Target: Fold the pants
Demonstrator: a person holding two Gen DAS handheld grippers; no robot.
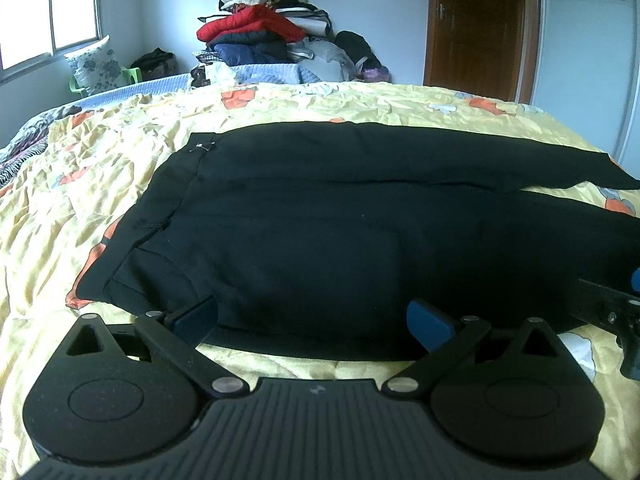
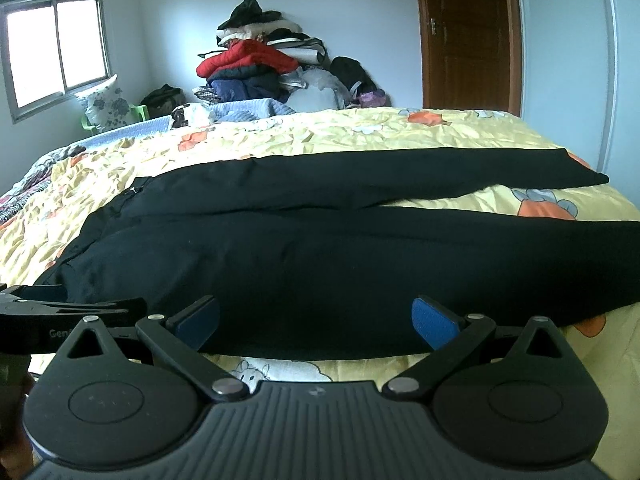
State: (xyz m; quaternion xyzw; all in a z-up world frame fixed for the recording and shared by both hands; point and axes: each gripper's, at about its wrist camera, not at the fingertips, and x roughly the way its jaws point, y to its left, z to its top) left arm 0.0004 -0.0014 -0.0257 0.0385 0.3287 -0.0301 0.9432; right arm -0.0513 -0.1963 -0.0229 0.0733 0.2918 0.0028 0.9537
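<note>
Two grippers, jaws spread wide, holding nothing: left gripper point(image 1: 312, 320) and right gripper point(image 2: 316, 320), each at the near edge of the black pants point(image 1: 340, 220). Pants lie flat on a yellow patterned quilt point(image 1: 60, 208), waistband left, legs right. Beyond: clothing pile point(image 1: 256, 28), wooden door point(image 1: 476, 24).

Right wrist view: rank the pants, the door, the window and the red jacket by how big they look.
1. pants
2. door
3. window, close to the door in apparent size, so unsure
4. red jacket
The pants lie nearest the camera, which inflates them.
</note>
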